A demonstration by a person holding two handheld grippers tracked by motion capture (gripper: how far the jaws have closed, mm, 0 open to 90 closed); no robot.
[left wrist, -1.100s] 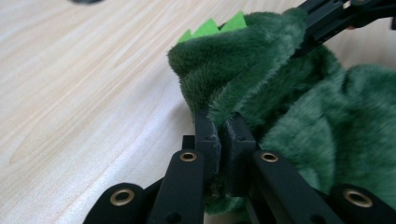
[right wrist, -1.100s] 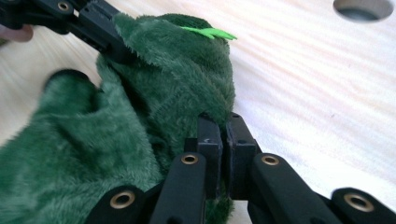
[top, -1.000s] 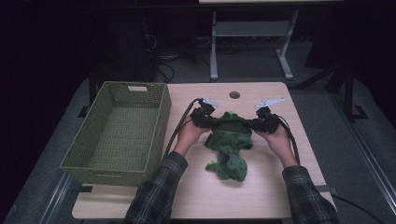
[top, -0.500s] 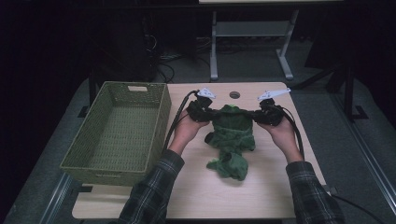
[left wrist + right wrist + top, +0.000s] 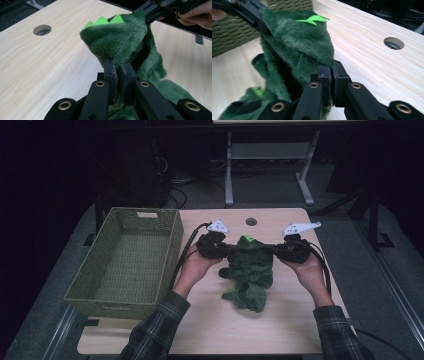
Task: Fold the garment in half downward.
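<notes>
Green plush garment [image 5: 248, 270] with a row of bright lime felt spikes [image 5: 103, 21] along its top edge, held stretched between two grippers over the middle of the pale wooden table [image 5: 210, 330]. Upper part is lifted and pulled taut; lower part droops and bunches on the tabletop toward the person's side.

Left gripper [image 5: 227, 251]: jaws clamped on one end of the plush, seen in the left gripper view as two black pads [image 5: 111, 72] pressed together with fur pinched between them. Right gripper [image 5: 270, 251]: same condition, jaws closed tight on the opposite end, fabric wedged between its pads [image 5: 325, 75] (fur spills over both sides of the jaws).

Each gripper is carried by a hand coming in from the near edge; sleeves are dark plaid [image 5: 155, 330]. White three-cornered plates sit on top of both grippers, and black cables [image 5: 187, 252] trail off them.

Olive-green woven rectangular basket [image 5: 80, 292] stands at the table's left side, apart from the garment. Round cable hole [image 5: 251, 221] in the tabletop lies just beyond the garment, toward the far edge. Floor beyond is dark, with a light metal frame [image 5: 230, 175].
</notes>
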